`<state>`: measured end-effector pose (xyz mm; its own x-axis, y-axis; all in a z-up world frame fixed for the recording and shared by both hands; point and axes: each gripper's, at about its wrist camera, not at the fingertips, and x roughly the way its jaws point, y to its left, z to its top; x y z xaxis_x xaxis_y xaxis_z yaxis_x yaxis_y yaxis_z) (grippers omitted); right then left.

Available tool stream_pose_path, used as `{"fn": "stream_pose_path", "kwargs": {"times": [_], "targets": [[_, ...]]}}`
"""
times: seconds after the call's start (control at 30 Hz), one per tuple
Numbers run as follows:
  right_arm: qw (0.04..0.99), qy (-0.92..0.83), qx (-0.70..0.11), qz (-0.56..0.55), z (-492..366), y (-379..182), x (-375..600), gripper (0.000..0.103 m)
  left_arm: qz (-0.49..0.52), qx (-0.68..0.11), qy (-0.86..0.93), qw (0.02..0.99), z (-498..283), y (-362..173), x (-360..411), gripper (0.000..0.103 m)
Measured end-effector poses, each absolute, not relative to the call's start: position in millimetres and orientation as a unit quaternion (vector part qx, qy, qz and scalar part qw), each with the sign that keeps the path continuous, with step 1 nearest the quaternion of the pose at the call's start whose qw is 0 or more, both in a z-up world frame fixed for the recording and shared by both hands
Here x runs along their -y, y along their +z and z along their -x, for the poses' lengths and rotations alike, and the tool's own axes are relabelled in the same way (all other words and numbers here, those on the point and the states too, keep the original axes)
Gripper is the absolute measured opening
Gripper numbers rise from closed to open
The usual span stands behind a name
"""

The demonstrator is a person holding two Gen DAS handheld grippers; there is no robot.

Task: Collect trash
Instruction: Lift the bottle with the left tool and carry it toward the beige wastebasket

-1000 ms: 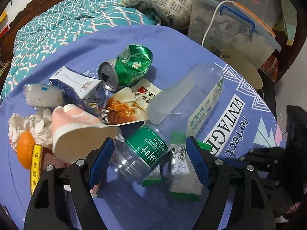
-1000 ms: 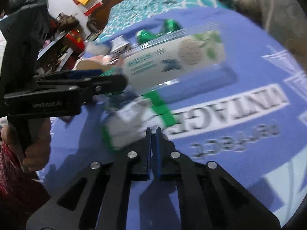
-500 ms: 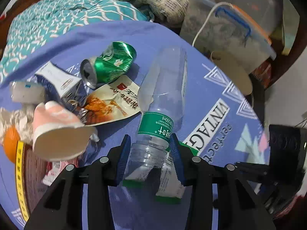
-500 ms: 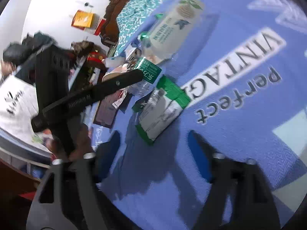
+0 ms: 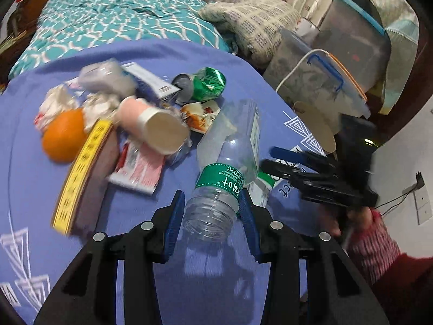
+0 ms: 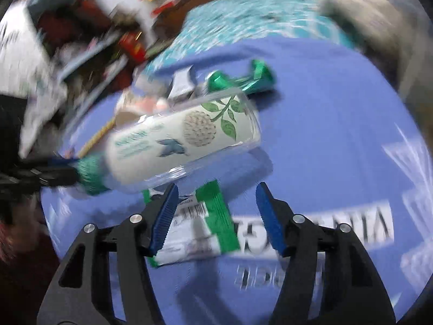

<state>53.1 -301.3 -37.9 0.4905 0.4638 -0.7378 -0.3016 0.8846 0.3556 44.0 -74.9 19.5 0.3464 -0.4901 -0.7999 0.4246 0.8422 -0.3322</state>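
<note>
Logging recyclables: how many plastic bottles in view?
1: the clear plastic bottle, its open neck clamped in the left gripper, body raised over the green wrapper. More could be hidden in the pile.

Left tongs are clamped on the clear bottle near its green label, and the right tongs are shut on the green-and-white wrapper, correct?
Not quite. The right tongs are open, poised around the green-and-white wrapper, as the right wrist view shows. The left tongs do clamp the clear bottle.

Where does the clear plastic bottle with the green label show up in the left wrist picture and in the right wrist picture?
Left wrist: the clear plastic bottle sits at centre, its open end gripped between the left claw fingers.
Right wrist: it crosses left of centre, above the open right claw.
Shared landmark: the crushed green can beyond the bottle.
</note>
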Motion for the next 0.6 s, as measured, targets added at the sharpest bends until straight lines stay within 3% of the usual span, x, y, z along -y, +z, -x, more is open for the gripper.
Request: {"fn": "stream_pose_path", "kwargs": {"times": [0.1,0.13,0.17,0.33,0.6], "targets": [[0.847,0.252,-0.465,-0.041,-59,-52,288,0.06,0.033,-0.499,-0.266,0.824,-35,16,68,0.039],[0.844,0.259,-0.469,-0.027,-56,-53,285,0.042,0.032,-0.501,-0.262,0.824,-35,15,67,0.039],[0.845,0.26,-0.467,-0.006,-51,-52,281,0.015,0.032,-0.504,-0.26,0.823,-34,12,68,0.039],[0.84,0.272,-0.467,-0.046,-22,-50,297,0.004,0.019,-0.519,-0.264,0.813,-31,-1,81,0.039],[0.896,0.164,-0.396,-0.117,7,-13,380,0.004,-0.008,-0.511,-0.317,0.799,-30,10,134,0.036]]}}
